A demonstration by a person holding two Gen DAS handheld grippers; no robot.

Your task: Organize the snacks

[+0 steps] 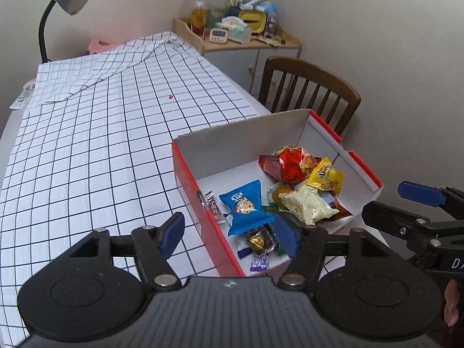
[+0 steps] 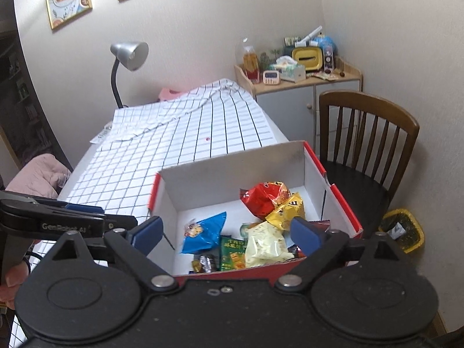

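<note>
The left gripper (image 1: 230,232) stands with its jaws spread wide and nothing between them; its blue pads (image 1: 171,232) straddle the near left wall of the box (image 1: 188,171), one pad over the tablecloth (image 1: 101,133) and the other over the snacks inside, and contact cannot be judged. The right gripper (image 2: 229,233) is also released, jaws wide apart and grasping nothing, hovering over the near wall of the same box, with its right pad (image 2: 306,235) in front of the packets near the right wall.

The box is a single red-sided, white-lined carton that sits at the near right corner of the table, its right wall close to the table's right edge beside one wooden chair (image 2: 368,133).

All the snacks lie inside the box, gathered toward its near and right walls, while its far left corner is bare floor. Counted there: one blue cookie packet (image 1: 245,207), one red crinkled bag (image 1: 285,165), one yellow packet (image 1: 324,175) leaning against the red bag, one cream packet (image 1: 307,206) below them, one green packet (image 2: 232,253), one small silver bar (image 1: 213,207) along the left wall, one dark wrapped sweet with a gold seal (image 1: 261,242), and one small purple wrapper (image 1: 259,262) at the near wall. A few more wrappers lie partly buried under the heap and cannot be counted.

One grey desk lamp (image 2: 127,58) stands at the table's far edge.
</note>
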